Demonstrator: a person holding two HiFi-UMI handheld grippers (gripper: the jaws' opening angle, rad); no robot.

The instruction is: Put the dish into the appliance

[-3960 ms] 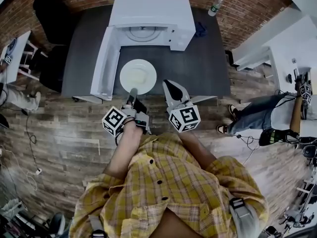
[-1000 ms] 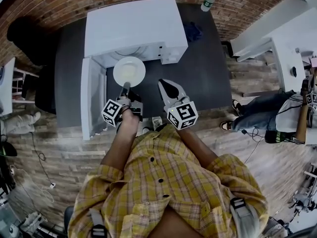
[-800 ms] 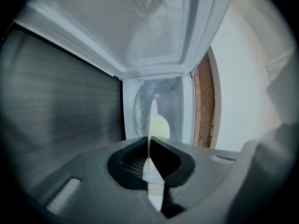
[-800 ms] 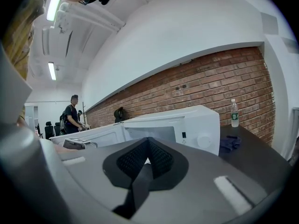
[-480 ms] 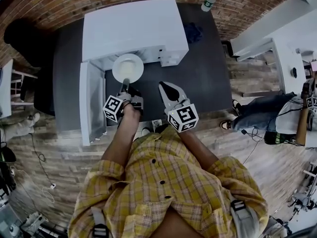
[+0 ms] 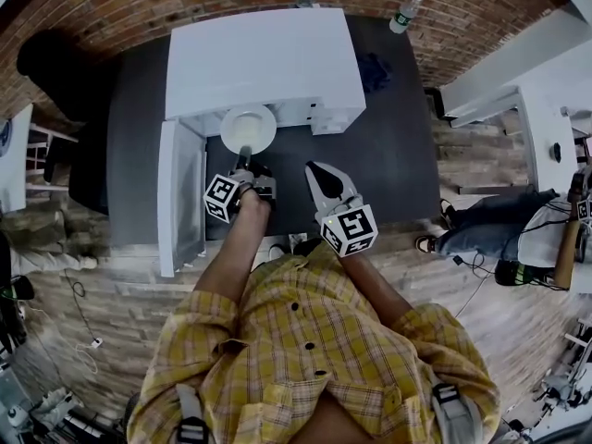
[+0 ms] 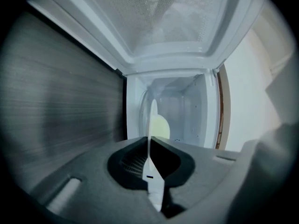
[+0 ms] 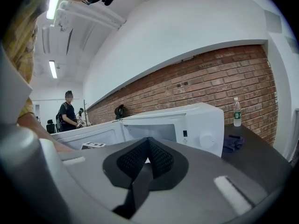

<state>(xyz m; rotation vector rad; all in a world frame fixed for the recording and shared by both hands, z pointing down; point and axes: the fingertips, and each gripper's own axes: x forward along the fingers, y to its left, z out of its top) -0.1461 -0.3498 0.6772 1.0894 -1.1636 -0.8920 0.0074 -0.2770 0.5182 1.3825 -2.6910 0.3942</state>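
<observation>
Left gripper [image 7: 149, 146], low in the middle of its own view, pinched the near rim of the white plate [image 6: 248, 128], jaws closed tight on that edge. Right gripper [image 6: 321, 176], just right of centre in the head view, had its jaws together with nothing between them, above the dark table [image 6: 393, 155]. Beyond, the plate's far part reached into the open mouth of the white microwave [image 6: 264, 58], whose door [image 6: 180, 202] hung open at the left. At the upper right, a blue cloth [image 6: 374, 70] and a bottle [image 6: 404, 11] sat near the brick wall [image 6: 444, 7].
</observation>
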